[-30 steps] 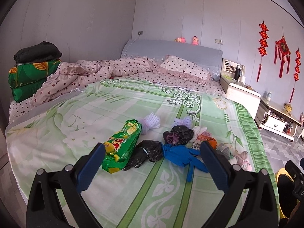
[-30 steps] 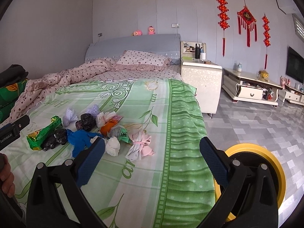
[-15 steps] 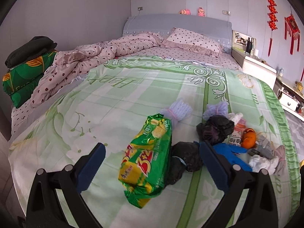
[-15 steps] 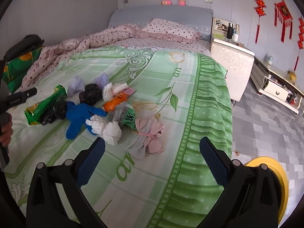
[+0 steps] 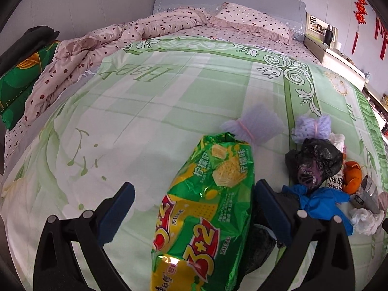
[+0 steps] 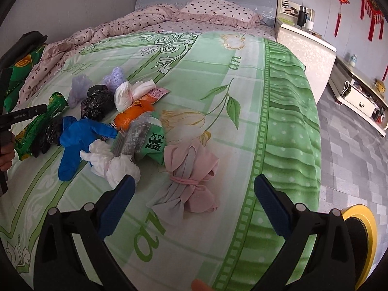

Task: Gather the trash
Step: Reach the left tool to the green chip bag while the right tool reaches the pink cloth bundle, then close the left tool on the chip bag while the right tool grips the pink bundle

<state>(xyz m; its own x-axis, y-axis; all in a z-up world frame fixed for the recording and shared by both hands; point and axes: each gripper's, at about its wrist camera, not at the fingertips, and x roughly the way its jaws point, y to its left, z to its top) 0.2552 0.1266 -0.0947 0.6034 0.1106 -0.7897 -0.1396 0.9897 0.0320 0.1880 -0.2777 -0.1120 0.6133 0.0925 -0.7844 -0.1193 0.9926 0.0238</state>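
A green and yellow biscuit packet (image 5: 208,208) lies on the green bedspread (image 5: 150,111). My left gripper (image 5: 192,208) is open with the packet between its fingers, not clamped. Beside it lie black bags (image 5: 315,162), a blue glove (image 5: 320,203) and lilac bundles (image 5: 257,123). In the right wrist view my right gripper (image 6: 194,201) is open just above a pink and grey tied bundle (image 6: 191,179). White tissue (image 6: 114,162), a green wrapper (image 6: 150,140), an orange peel (image 6: 131,116) and the blue glove (image 6: 80,138) lie to its left.
A yellow-rimmed bin (image 6: 361,232) stands on the tiled floor at the bed's right. A white bedside cabinet (image 6: 305,48) stands by the headboard. A pink spotted quilt (image 5: 101,46) and pillow (image 5: 252,21) lie at the far end. Folded green bedding (image 5: 17,82) is at the left.
Both grippers moved forward and down toward the bed. The biscuit packet now lies between the left fingers. The pink bundle is now close under the right gripper.
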